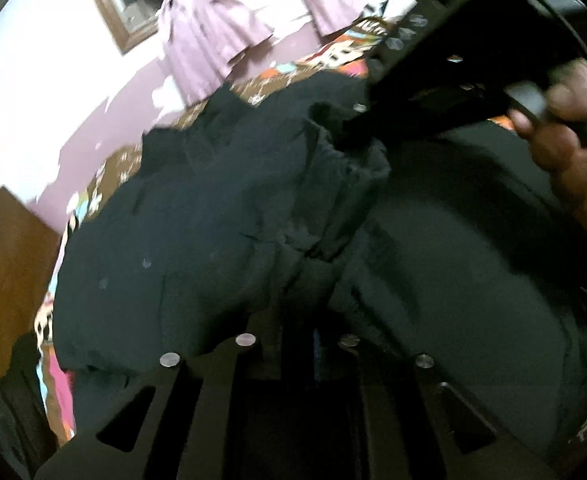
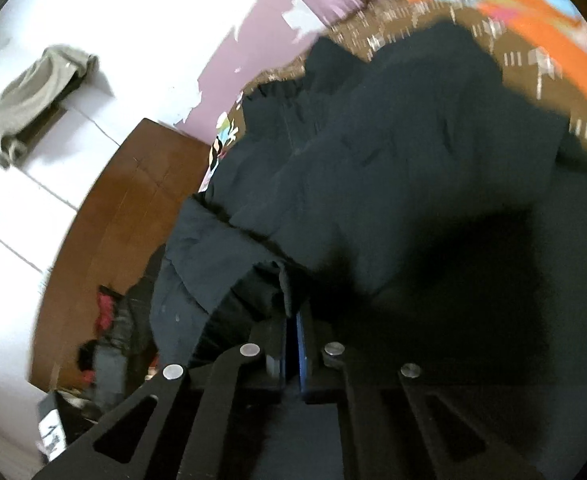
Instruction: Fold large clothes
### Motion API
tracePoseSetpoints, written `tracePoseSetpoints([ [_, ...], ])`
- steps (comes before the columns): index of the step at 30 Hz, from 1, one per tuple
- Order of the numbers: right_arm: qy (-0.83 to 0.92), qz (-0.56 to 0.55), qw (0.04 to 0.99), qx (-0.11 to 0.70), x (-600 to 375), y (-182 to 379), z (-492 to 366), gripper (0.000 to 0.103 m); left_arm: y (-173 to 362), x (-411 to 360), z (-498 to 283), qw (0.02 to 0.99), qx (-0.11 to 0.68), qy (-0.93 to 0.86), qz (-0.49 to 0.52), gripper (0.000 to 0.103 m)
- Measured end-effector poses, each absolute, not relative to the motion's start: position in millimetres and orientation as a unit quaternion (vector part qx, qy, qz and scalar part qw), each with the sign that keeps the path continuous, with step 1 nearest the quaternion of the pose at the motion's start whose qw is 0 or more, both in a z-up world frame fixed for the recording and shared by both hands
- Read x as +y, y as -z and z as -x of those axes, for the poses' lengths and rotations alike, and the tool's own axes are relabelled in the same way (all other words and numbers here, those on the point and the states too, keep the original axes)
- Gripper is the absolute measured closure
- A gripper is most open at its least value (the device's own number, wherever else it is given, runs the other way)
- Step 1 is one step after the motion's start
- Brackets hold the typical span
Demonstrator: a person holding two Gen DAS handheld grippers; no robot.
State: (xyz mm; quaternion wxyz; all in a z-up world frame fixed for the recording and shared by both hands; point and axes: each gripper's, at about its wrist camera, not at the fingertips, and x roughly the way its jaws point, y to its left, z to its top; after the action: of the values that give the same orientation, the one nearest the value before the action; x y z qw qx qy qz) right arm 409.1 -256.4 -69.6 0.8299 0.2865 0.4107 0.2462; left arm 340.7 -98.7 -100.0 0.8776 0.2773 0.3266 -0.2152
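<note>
A large dark garment (image 1: pixel 221 216) lies crumpled across a bed with a patterned brown, orange and blue cover (image 2: pixel 533 20), filling the centre of both views. In the right wrist view its folds run from the upper centre down to the lower middle of the frame.

The right gripper (image 2: pixel 292 344) has its fingers pressed together on a hem of the garment at lower centre, the cloth edge pinched between the blue pads.

In the left wrist view the same gripper enters from the upper right, held by a hand (image 1: pixel 565 128), its tip buried in a bunched ridge of cloth.

The left gripper (image 1: pixel 315 344) sits at lower centre, fingers nearly together; whether cloth is caught between them cannot be told.

Pink curtains (image 1: pixel 209 40) hang at upper centre. A wooden board (image 2: pixel 133 208) stands at left.
</note>
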Motion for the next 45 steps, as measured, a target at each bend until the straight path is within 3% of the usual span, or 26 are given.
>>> tracePoseSetpoints([
  [3, -0.221, -0.25, 0.863, 0.379, -262.5, 49.7, -408.5, 0.1, 91.1, -95.0, -335.9, 0.884, 0.318, 0.253, -0.231, 0.085],
  [10, -0.145, -0.209, 0.909, 0.331, -296.5, 28.6, -425.2, 0.1, 77.3, -75.5, -355.2, 0.903, 0.316, 0.249, -0.15, 0.085],
  [17, -0.105, -0.184, 0.918, 0.335, -306.7, 44.1, -438.1, 0.1, 54.3, -51.1, -392.8, 0.925, 0.326, 0.165, -0.104, 0.082],
  [21, -0.075, -0.183, 0.913, 0.357, -310.3, 58.0, -438.9, 0.096, 48.1, -33.1, -418.8, 0.925, 0.353, 0.124, -0.065, 0.073],
  [22, -0.066, -0.176, 0.914, 0.358, -311.6, 58.6, -438.0, 0.084, 46.8, -29.1, -421.3, 0.925, 0.357, 0.12, -0.057, 0.072],
  [24, -0.037, -0.159, 0.923, 0.348, -317.4, 57.2, -432.3, 0.041, 42.8, -20.4, -434.3, 0.925, 0.361, 0.105, -0.049, 0.072],
  [26, -0.028, -0.146, 0.935, 0.323, -321.9, 50.7, -424.0, 0.033, 40.6, -17.3, -438.9, 0.925, 0.362, 0.098, -0.053, 0.071],
  [28, -0.047, -0.135, 0.939, 0.313, -318.9, 46.1, -422.4, 0.033, 45.8, -18.4, -437.0, 0.923, 0.369, 0.092, -0.058, 0.066],
  [34, -0.139, -0.046, 0.927, 0.346, -268.5, 56.8, -428.4, 0.036, 74.4, -19.0, -455.4, 0.909, 0.405, 0.085, -0.053, 0.066],
  [38, -0.142, 0.03, 0.907, 0.395, -238.3, 88.6, -442.1, 0.059, 88.0, -18.4, -458.0, 0.906, 0.409, 0.087, -0.069, 0.066],
  [45, -0.14, 0.042, 0.895, 0.42, -237.8, 117.8, -453.0, 0.059, 104.2, -20.3, -462.0, 0.903, 0.411, 0.087, -0.084, 0.066],
])
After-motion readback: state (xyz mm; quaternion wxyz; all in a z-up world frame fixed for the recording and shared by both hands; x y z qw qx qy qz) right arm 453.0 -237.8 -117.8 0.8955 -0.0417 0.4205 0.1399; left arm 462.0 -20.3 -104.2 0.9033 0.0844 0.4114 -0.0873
